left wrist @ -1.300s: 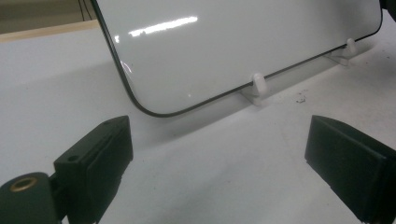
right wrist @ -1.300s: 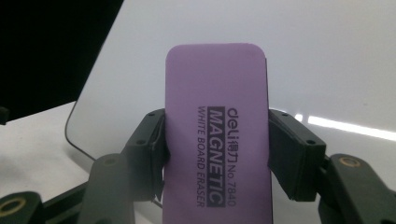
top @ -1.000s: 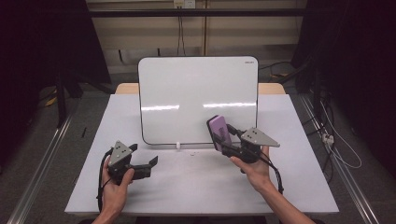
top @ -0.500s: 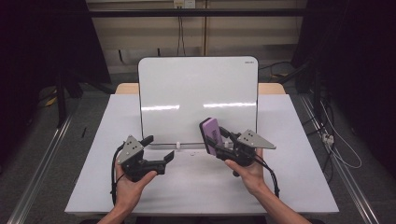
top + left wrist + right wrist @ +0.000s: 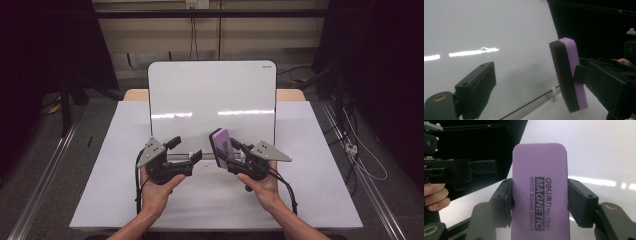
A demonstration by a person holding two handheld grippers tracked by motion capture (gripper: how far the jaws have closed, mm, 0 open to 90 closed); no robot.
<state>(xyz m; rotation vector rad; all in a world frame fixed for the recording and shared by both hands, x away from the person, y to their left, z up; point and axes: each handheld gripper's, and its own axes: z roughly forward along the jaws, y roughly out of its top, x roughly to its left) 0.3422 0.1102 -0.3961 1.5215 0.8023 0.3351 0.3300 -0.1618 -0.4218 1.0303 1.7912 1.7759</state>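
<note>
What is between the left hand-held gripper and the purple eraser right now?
Nothing: in the high view a bare gap separates the left hand-held gripper from the purple eraser, with the whiteboard and its bottom edge showing behind it.

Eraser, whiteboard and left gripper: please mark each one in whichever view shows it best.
purple eraser (image 5: 540,192), right gripper view, on its printed purple face.
whiteboard (image 5: 210,92), high view, on the bare white surface.
left gripper (image 5: 186,150), high view, midway between its two fingertips.

purple eraser (image 5: 540,195) w/ black txt & black felt, white board (image 5: 212,100), black tools
</note>
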